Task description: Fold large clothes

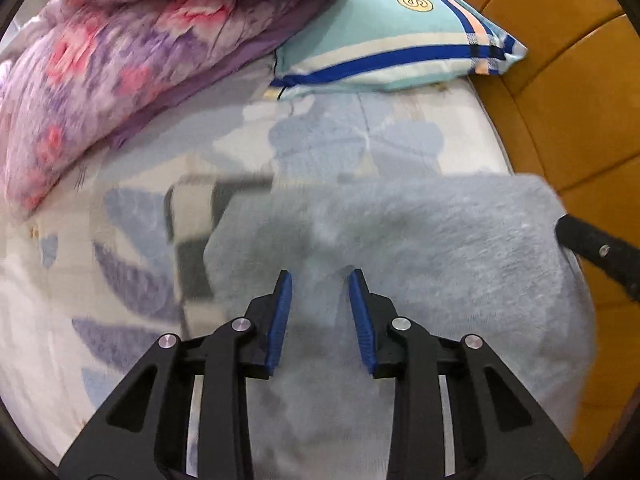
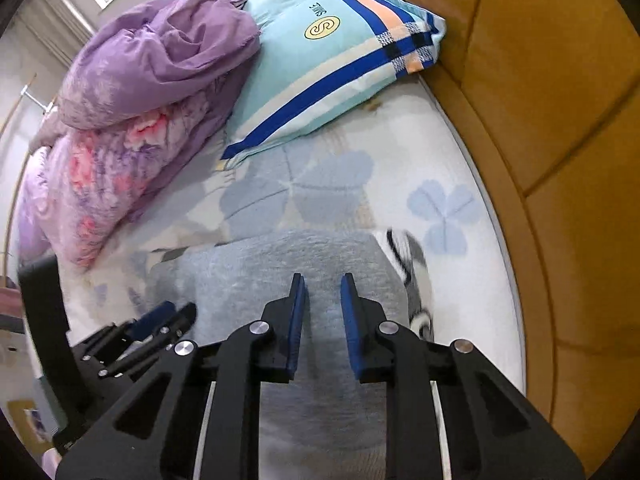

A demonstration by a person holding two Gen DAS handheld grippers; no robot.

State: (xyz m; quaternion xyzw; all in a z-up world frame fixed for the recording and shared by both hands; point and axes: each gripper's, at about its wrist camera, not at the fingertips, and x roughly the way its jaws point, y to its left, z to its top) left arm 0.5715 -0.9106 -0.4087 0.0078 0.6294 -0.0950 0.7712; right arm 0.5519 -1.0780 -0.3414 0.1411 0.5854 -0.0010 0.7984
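Note:
A grey fleece garment lies in a thick bundle on the bed, its far edge straight. My left gripper hovers over its middle, blue pads a moderate gap apart, with only the fabric's surface showing between them. My right gripper is over the same garment, pads parallel with a narrow gap and no fabric visibly pinched. A patterned grey-and-white part sticks out at the garment's right side. One finger of the right gripper shows at the garment's right edge. The left gripper appears blurred at its left edge.
A purple floral quilt is piled at the far left, with a turquoise striped pillow beside it. The bed sheet has a blue flower print. An orange padded headboard curves along the right side.

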